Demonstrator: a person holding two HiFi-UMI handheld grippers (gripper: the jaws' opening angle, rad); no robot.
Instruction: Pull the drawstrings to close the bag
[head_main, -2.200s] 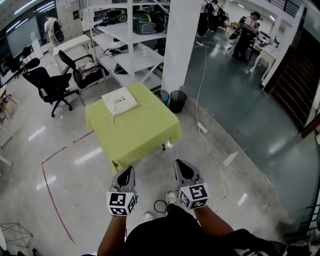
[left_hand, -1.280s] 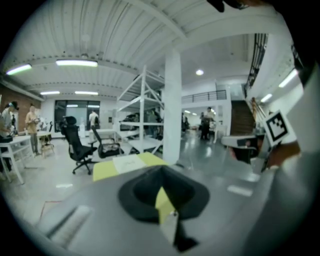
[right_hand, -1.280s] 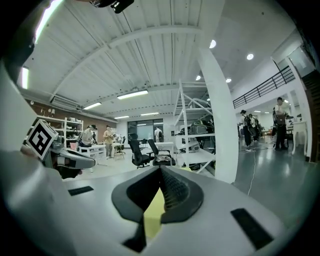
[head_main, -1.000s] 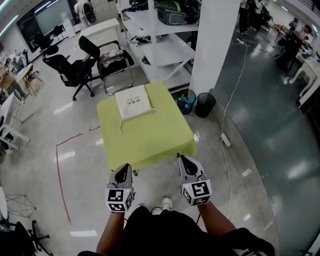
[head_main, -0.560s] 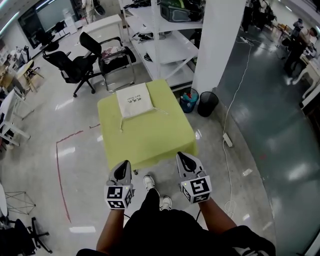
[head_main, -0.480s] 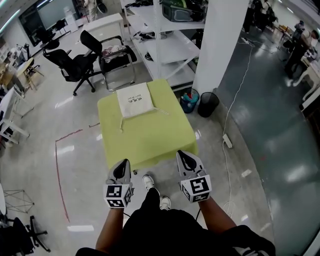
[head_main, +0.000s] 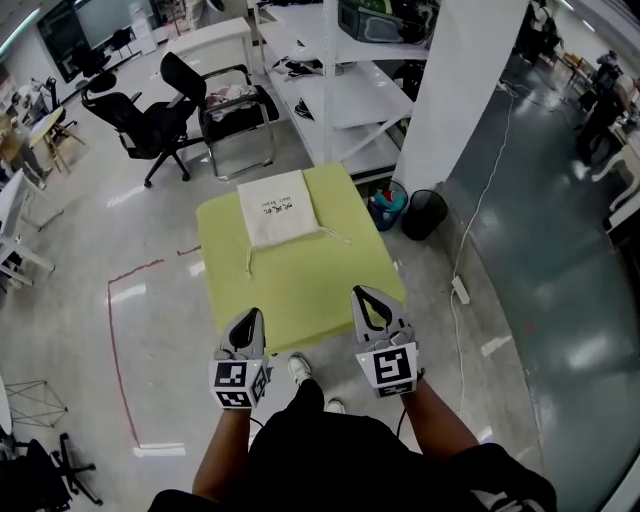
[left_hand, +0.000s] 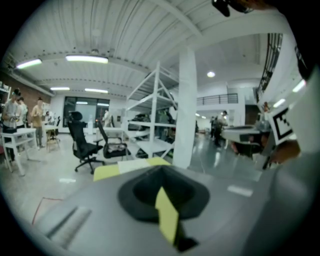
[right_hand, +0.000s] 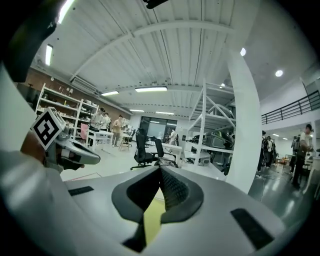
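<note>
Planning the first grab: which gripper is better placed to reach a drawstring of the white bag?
Left, marginally. The left gripper sits just short of the left drawstring, which trails toward it; the right drawstring lies farther from the right gripper. Both grippers' jaws are shut, empty.

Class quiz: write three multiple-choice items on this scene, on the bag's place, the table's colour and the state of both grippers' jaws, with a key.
1. The white bag lies: A on the far part of the table; B on the floor; C on a chair.
2. The table is: A red; B yellow-green; C blue.
3. The left gripper and right gripper have jaws: A open; B shut on the bag; C shut, empty.
Key: A, it lies flat near the far edge; B, the top shows that colour; C, both gripper views show jaws together, nothing between.
</note>
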